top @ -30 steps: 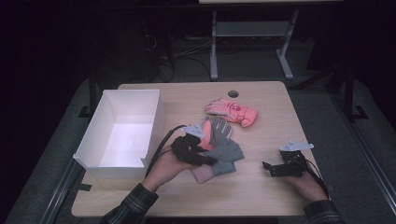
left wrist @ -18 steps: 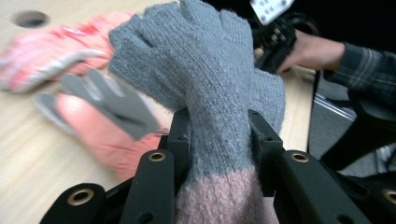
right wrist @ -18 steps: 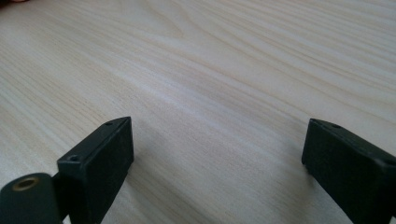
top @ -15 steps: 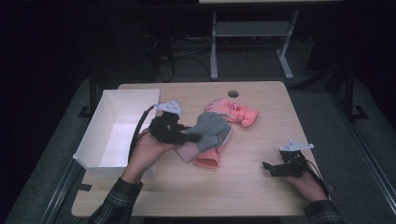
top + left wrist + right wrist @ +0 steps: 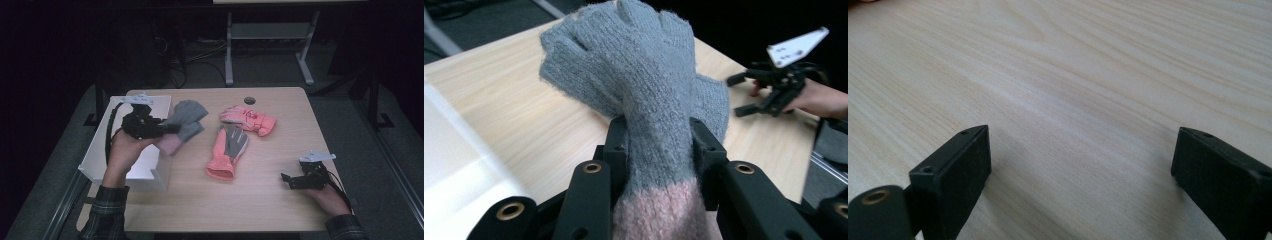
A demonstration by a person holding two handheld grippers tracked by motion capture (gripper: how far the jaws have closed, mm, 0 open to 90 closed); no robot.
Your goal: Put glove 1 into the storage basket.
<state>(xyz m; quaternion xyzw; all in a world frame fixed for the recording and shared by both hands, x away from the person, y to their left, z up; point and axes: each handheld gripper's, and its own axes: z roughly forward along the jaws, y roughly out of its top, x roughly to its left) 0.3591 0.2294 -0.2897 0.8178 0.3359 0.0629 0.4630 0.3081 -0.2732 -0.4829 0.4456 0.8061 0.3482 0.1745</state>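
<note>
Left gripper view: the left gripper (image 5: 659,150) is seen clamped on a grey knitted glove (image 5: 634,75) with a pink cuff, its jaws pressed against the wrist part. In the high view, that glove (image 5: 184,120) is held in the air at the white box (image 5: 95,165), at 9 o'clock of the table (image 5: 280,200). Two pink gloves (image 5: 235,142) are seen at its centre. The right gripper (image 5: 295,181), at 4 o'clock, is held wide open with nothing between its jaws.
</note>
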